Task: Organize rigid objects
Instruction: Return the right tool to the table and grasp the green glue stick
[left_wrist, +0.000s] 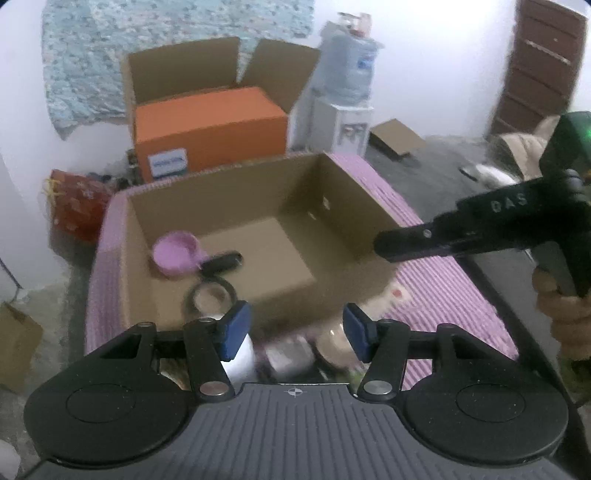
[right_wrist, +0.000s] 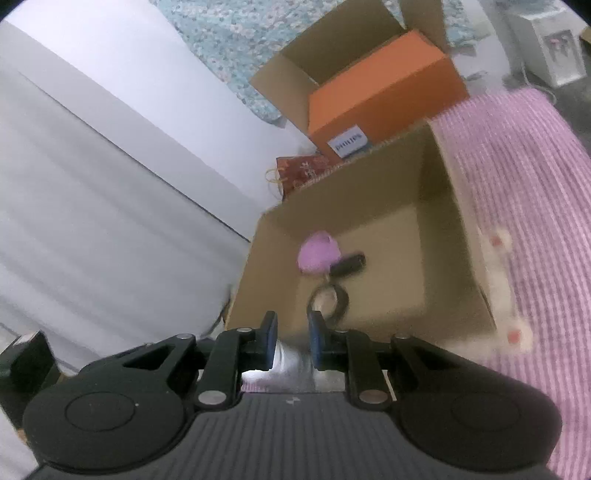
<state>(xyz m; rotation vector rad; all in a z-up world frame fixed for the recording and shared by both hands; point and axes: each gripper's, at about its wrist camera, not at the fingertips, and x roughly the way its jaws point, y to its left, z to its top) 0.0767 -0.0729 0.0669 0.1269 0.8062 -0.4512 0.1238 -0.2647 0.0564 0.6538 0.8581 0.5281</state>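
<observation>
My open cardboard box (left_wrist: 354, 206) on the pink striped cover (left_wrist: 443, 295) holds three items so far: one pink cup (left_wrist: 175, 254), one tape roll (left_wrist: 210, 295) and one black oblong object (left_wrist: 221, 261), with most of its floor bare. Left outside, just before its near wall, I count one white bottle (left_wrist: 242, 360) and at least two blurred pieces I cannot identify, so I judge the job under half done. My left gripper (left_wrist: 291, 330) stands partly open and empty; my right gripper (right_wrist: 291, 341) is narrowly parted, gripping nothing.

The open box (left_wrist: 332, 206) sits on the bed cover (left_wrist: 443, 291). In its left part lie a cup (left_wrist: 175, 254), a stick-like thing (left_wrist: 223, 261) touching it, and a tape ring (left_wrist: 210, 293) in front. A bigger box (left_wrist: 210, 122) stands behind.
</observation>
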